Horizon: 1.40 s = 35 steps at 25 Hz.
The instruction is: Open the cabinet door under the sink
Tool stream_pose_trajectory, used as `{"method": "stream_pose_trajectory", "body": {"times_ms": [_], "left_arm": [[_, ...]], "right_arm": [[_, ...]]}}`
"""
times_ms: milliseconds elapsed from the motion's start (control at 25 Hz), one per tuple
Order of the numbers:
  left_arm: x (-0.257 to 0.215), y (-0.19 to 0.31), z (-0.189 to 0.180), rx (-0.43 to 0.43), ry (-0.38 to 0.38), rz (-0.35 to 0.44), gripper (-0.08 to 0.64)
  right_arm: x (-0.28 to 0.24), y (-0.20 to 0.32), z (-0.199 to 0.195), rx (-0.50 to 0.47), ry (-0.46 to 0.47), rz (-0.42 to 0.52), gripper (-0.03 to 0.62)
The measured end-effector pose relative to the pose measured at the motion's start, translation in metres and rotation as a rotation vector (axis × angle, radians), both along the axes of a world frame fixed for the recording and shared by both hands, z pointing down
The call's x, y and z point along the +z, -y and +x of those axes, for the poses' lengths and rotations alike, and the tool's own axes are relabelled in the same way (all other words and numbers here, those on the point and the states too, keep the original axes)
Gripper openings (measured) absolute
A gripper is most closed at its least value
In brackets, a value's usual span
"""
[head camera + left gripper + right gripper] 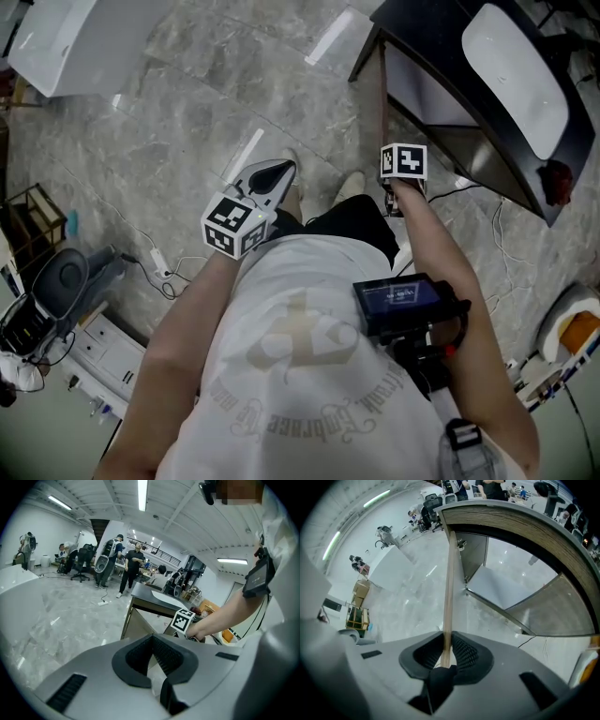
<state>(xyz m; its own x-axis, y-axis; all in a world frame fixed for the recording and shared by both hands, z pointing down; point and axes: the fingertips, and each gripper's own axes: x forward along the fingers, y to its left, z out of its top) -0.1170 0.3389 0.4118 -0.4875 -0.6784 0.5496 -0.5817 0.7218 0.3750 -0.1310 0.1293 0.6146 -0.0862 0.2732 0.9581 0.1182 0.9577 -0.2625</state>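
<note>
The sink cabinet (441,33) has a black top with a white basin (516,66). Its wooden door (382,94) stands swung out, seen edge-on in the head view. My right gripper (394,192) points steeply down under its marker cube, and its jaws are shut on the door's thin edge (449,592); the right gripper (446,656) has the panel running up from between its pads. Behind the door, the open cabinet inside (497,585) shows. My left gripper (267,176) hangs shut and holds nothing, left of the door; the left gripper (152,656) faces the door (136,623).
A white tub-like body (56,37) sits at the far left. Cables and a power strip (159,264) lie on the marble floor beside a grey chair (61,281). More cables trail right of the cabinet (497,234). People stand far off (133,564).
</note>
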Motion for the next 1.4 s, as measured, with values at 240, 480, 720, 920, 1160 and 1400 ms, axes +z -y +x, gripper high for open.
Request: {"method": "stream_pose_trajectory", "body": {"times_ms": [240, 480, 720, 920, 1160, 1400], "left_arm": [[0.002, -0.015, 0.003, 0.002, -0.007, 0.011, 0.011], [0.003, -0.028, 0.008, 0.006, -0.013, 0.010, 0.011], [0.004, -0.050, 0.008, -0.012, -0.016, 0.008, 0.011], [0.008, -0.070, 0.009, -0.031, -0.027, 0.008, 0.011], [0.011, -0.090, 0.007, -0.023, -0.036, 0.009, 0.011], [0.016, -0.109, 0.003, -0.014, -0.045, 0.010, 0.011]], "right_arm": [[0.002, -0.034, 0.001, 0.101, -0.027, -0.079, 0.074], [0.002, -0.067, -0.003, 0.168, -0.056, -0.176, 0.080], [0.002, -0.097, -0.010, 0.229, -0.059, -0.224, 0.083], [0.004, -0.123, -0.017, 0.315, -0.070, -0.293, 0.089], [0.004, -0.157, -0.032, 0.386, -0.084, -0.341, 0.095], [0.002, -0.186, -0.047, 0.478, -0.068, -0.413, 0.097]]}}
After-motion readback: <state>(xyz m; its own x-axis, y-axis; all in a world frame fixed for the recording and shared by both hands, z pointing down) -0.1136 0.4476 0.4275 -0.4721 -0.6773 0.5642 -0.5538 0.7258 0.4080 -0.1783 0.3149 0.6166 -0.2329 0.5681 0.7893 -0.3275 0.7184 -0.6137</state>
